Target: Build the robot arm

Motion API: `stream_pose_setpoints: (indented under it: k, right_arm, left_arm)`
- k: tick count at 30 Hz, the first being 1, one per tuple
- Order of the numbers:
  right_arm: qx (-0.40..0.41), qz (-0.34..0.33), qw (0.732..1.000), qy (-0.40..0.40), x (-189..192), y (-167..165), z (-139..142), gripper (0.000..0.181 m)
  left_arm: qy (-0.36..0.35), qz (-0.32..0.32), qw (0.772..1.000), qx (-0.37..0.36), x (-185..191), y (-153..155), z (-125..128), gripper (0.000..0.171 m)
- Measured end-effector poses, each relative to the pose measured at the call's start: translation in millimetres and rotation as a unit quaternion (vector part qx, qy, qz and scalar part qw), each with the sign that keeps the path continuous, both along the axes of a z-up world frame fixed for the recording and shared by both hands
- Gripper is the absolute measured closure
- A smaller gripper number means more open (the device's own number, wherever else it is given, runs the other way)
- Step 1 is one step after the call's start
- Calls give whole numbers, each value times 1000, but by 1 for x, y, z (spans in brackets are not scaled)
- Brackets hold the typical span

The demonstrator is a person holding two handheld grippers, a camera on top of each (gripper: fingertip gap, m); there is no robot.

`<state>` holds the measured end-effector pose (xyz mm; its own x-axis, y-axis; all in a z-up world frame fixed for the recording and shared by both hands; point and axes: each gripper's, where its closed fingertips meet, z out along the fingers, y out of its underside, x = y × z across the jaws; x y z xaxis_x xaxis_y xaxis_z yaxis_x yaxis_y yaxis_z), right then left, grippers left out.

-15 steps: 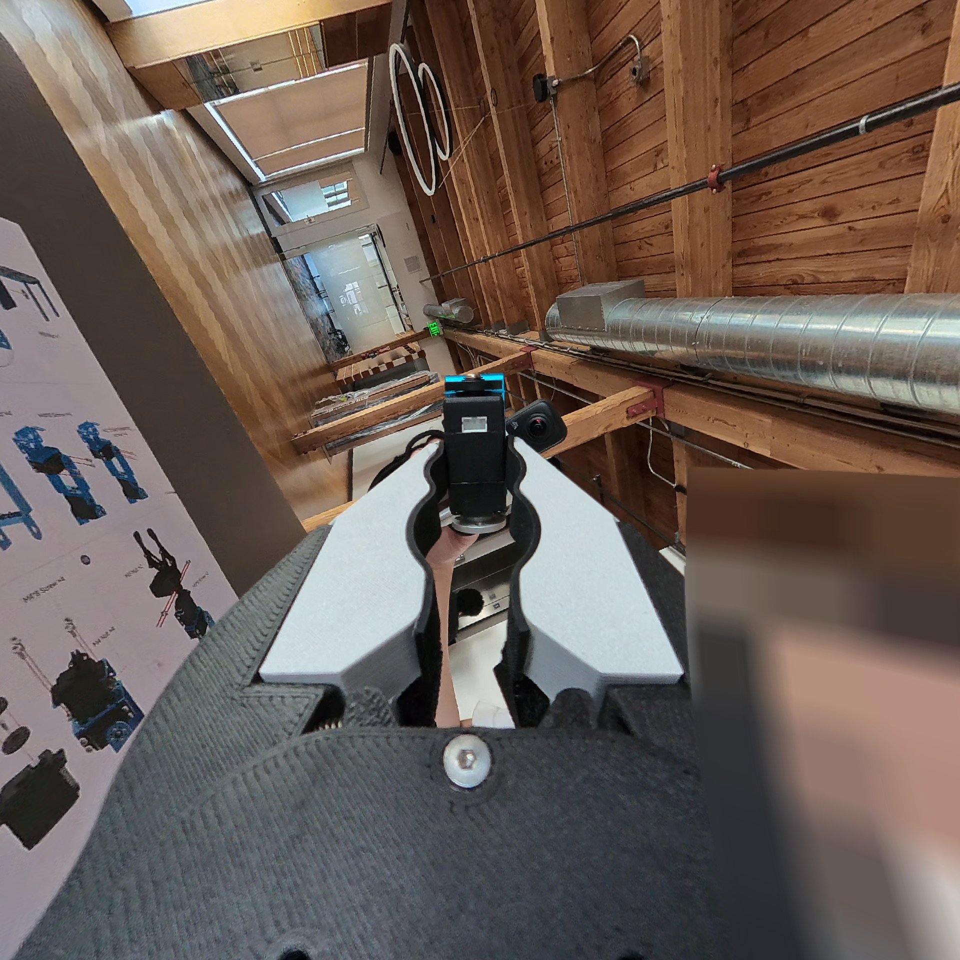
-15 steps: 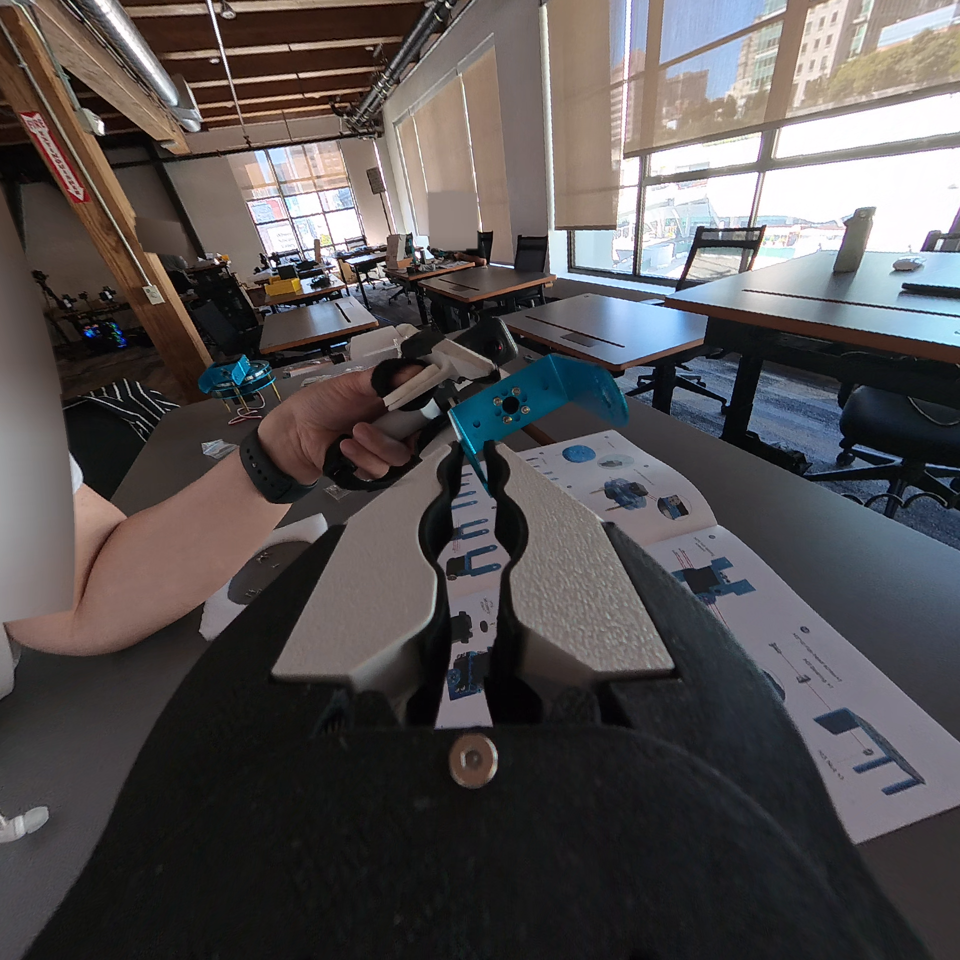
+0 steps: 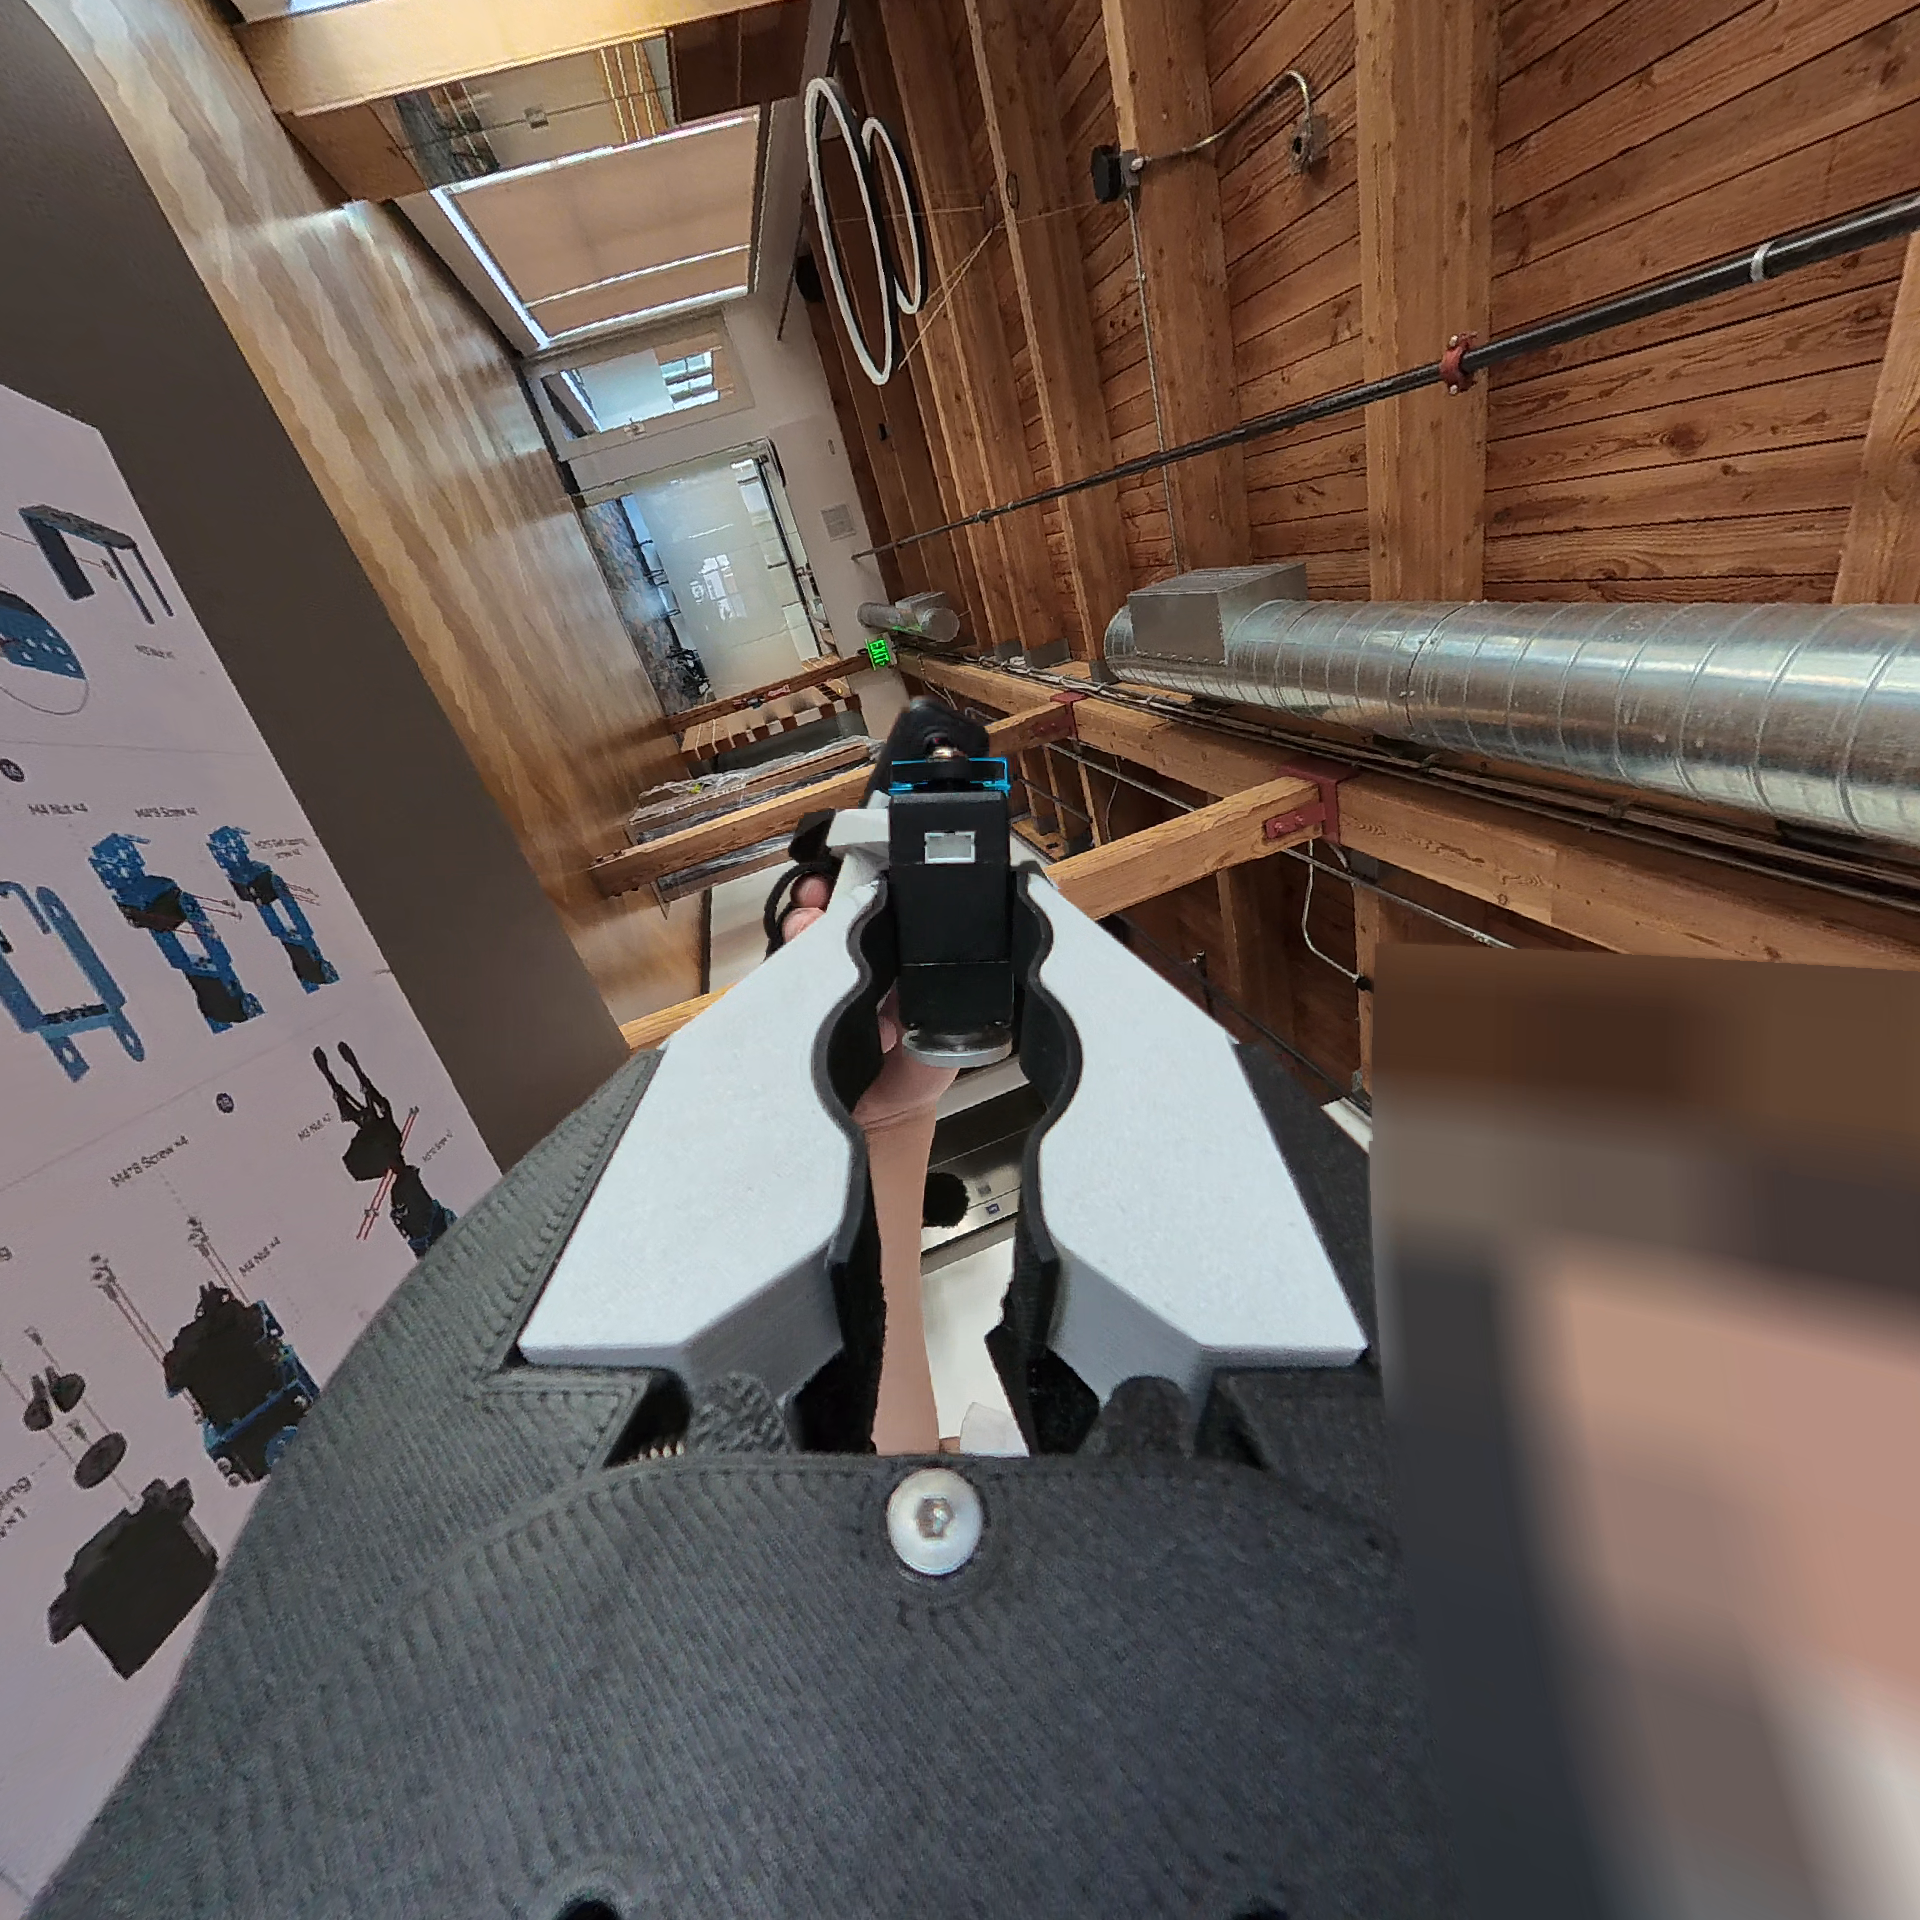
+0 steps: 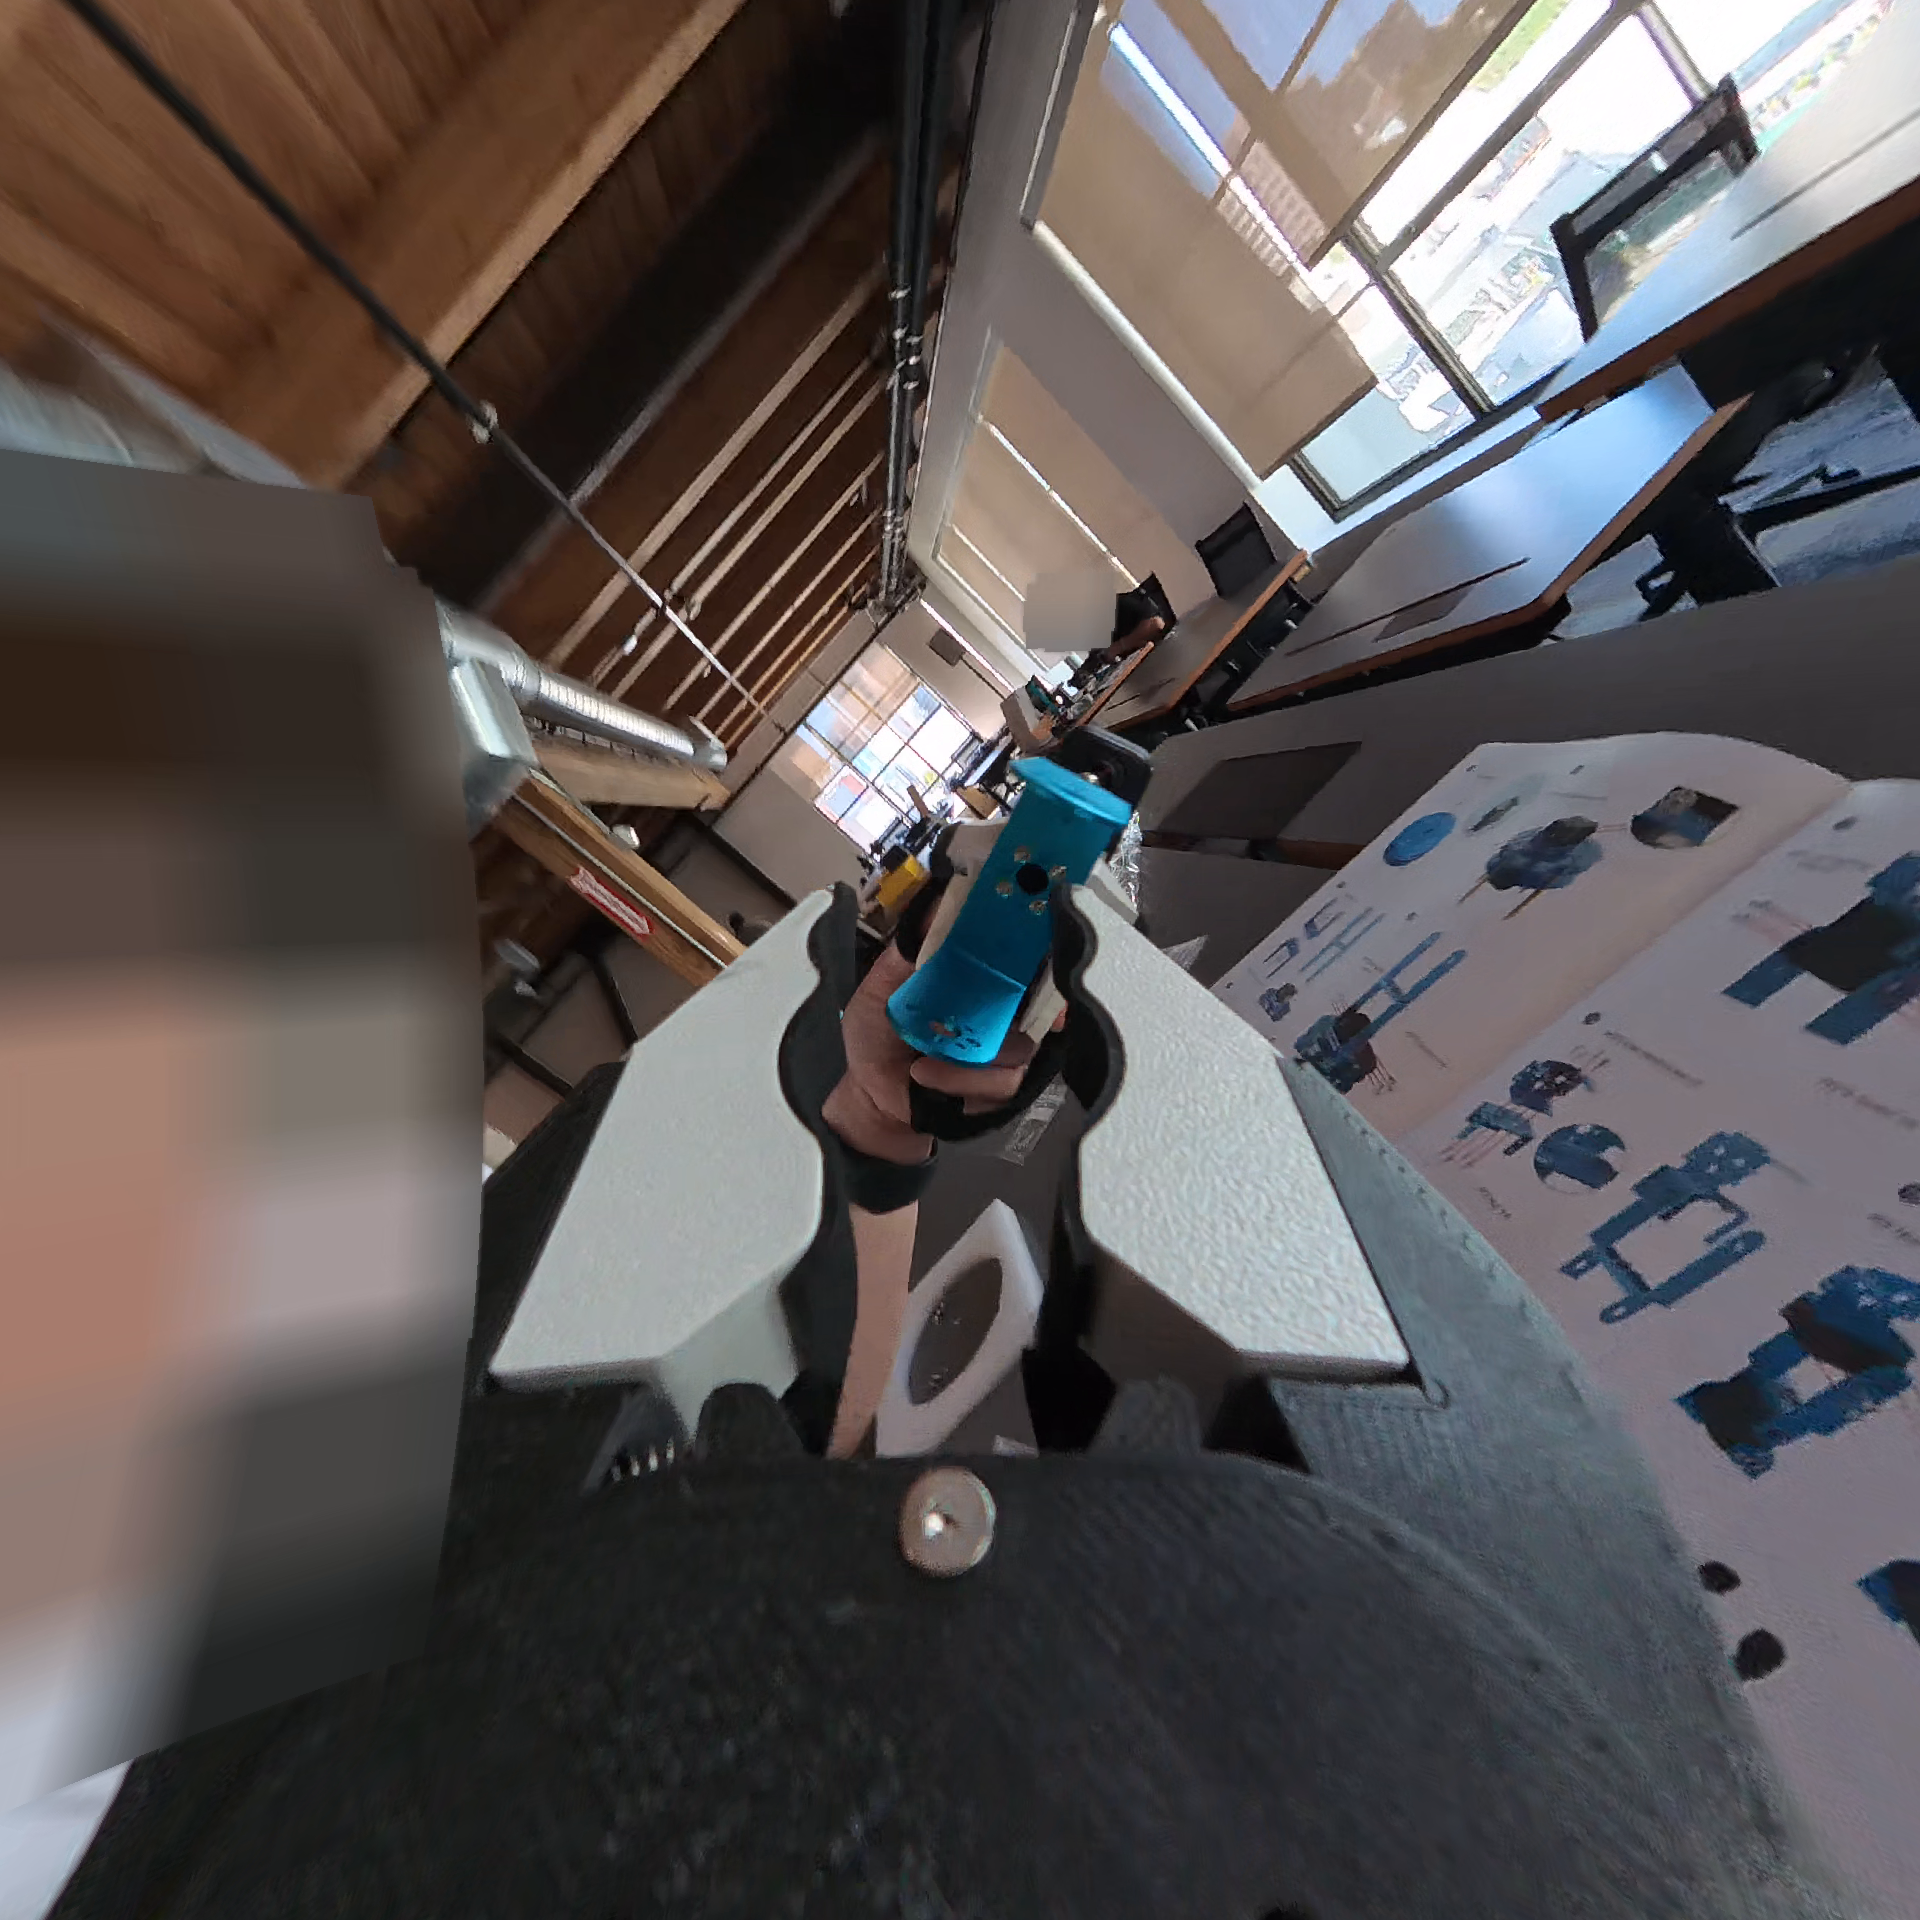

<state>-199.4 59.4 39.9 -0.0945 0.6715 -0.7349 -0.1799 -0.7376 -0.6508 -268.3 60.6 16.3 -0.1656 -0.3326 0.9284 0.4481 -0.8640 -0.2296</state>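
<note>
My left gripper (image 3: 951,894) is shut on a black servo (image 3: 951,914) and holds it up in the air. A blue metal bracket (image 3: 948,771) sits against the servo's far end. In the right wrist view this bracket (image 4: 987,935) lies between the jaws of my right gripper (image 4: 956,909). The jaws stand apart, with a gap on the bracket's left side. Behind the bracket are the left gripper's white fingers (image 4: 961,842) and the hand (image 4: 883,1081) holding it. The servo is hidden there. The right gripper's white finger (image 3: 842,831) shows behind the servo.
An open instruction booklet (image 4: 1558,1039) with blue and black part drawings lies on the grey table (image 4: 1558,675), also in the left wrist view (image 3: 156,1039). A white foam block with a metal plate (image 4: 966,1320) lies below the grippers. Both views are strongly tilted. There is about 8 cm between the tips of the two grippers.
My right gripper has rolled hard to one side and its jaws have opened from their grip on the blue bracket. The left gripper still holds the servo and has moved little.
</note>
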Motion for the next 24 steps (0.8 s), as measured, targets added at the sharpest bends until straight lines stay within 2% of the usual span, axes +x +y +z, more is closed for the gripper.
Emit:
stream_pose_setpoints:
  k: [2, 4, 9, 12, 18, 24]
  right_arm:
    - [-28, -11, 999, -12, 2, 7, -7, 145]
    - [-51, -18, 998, -9, 3, 11, -8, 154]
    - [-109, -18, 992, -56, 0, 15, -31, 145]
    - [-129, -16, 991, -42, -2, 18, -33, 144]
    - [-144, 7, 988, -59, -15, 12, -43, 140]
    - [-143, 49, 987, -57, -29, -1, -41, 144]
  left_arm:
    - [9, 2, 1000, 4, 1, 0, 0, 151]
    - [20, 3, 1000, 8, 3, -1, 0, 151]
    - [42, 10, 999, 6, 6, 1, -4, 151]
    - [45, 6, 999, 3, 9, 1, -7, 151]
    - [67, -7, 998, 1, 21, -1, -12, 151]
    - [79, -22, 997, -4, 33, -2, -18, 151]
